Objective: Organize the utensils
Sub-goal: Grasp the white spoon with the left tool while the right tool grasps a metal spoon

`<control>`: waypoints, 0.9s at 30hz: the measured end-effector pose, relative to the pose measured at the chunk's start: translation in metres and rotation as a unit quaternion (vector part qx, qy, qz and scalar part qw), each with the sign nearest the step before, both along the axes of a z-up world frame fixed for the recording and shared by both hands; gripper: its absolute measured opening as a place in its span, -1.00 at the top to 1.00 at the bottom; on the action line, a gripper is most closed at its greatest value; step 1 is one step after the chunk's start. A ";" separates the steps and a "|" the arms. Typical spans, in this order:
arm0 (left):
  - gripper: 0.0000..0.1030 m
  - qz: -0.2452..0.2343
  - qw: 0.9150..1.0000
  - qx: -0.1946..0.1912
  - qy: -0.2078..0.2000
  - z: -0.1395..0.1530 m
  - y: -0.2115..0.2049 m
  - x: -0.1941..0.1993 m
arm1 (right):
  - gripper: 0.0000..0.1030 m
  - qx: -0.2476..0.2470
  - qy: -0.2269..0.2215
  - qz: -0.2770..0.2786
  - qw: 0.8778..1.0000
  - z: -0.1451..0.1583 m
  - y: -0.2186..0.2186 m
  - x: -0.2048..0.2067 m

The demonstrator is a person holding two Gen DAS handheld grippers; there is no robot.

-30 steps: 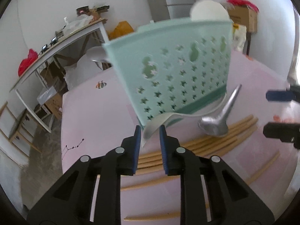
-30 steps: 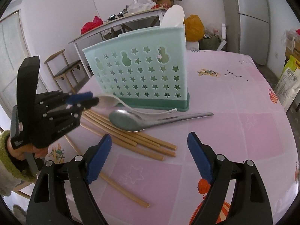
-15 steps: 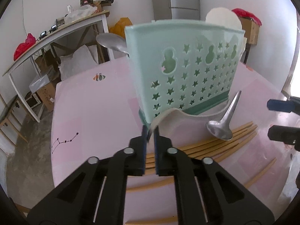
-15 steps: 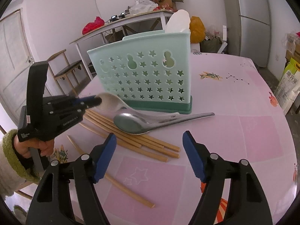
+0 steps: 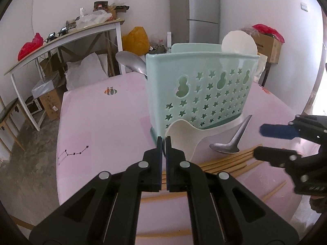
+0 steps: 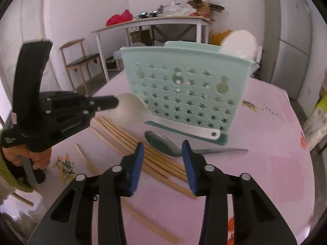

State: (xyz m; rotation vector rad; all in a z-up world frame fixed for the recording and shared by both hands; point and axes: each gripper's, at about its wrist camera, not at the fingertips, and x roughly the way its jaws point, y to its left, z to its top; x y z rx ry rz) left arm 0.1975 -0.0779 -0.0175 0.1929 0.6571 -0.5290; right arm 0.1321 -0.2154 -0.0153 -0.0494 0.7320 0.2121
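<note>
A mint green utensil holder [image 5: 202,89] [image 6: 186,94] stands on the pink table [image 5: 98,122], with a white spoon [image 5: 239,42] and a metal spoon [image 5: 130,61] standing in it. My left gripper [image 5: 164,140] [image 6: 114,102] is shut on the bowl edge of a white plastic spoon [image 5: 184,136] [image 6: 134,110], lifted in front of the holder. A metal spoon [image 5: 231,143] [image 6: 165,143] lies on several wooden chopsticks [image 5: 231,161] [image 6: 130,140]. My right gripper [image 6: 162,153] [image 5: 271,140] is open and empty just above the metal spoon and chopsticks.
Loose chopsticks [image 6: 85,159] lie near the table's front edge. A white side table [image 5: 67,38] with clutter, a wooden chair [image 6: 79,59], boxes and a fridge [image 5: 202,10] stand beyond the table.
My left gripper has lifted the white spoon and turned it so its bowl faces me. My right gripper has moved forward and down toward the metal spoon, its jaws narrower.
</note>
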 end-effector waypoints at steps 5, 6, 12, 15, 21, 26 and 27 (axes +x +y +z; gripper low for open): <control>0.98 0.006 1.000 -0.006 0.001 -0.001 0.006 0.001 | 0.50 -0.045 0.003 0.023 0.999 -0.005 0.015 0.012; 0.98 0.006 1.000 -0.008 0.001 0.000 0.007 0.001 | 0.52 -0.059 0.005 0.030 0.998 -0.007 0.019 0.015; 0.98 0.007 1.000 -0.012 0.001 0.000 0.011 0.001 | 0.74 -0.102 0.014 0.045 0.994 -0.017 0.032 0.023; 0.98 0.009 1.000 -0.013 -0.002 0.001 0.013 0.000 | 0.80 -0.123 0.013 0.051 0.991 -0.021 0.038 0.023; 0.98 0.012 1.000 -0.012 -0.012 0.009 0.014 -0.007 | 0.91 -0.150 -0.002 0.055 0.987 -0.022 0.045 0.017; 0.98 0.009 0.999 -0.007 -0.047 0.030 0.015 -0.024 | 0.95 -0.146 -0.018 0.051 0.988 -0.008 0.039 0.008; 0.98 0.010 0.998 -0.004 -0.059 0.037 0.016 -0.030 | 0.95 -0.141 -0.020 0.048 0.989 -0.005 0.036 0.006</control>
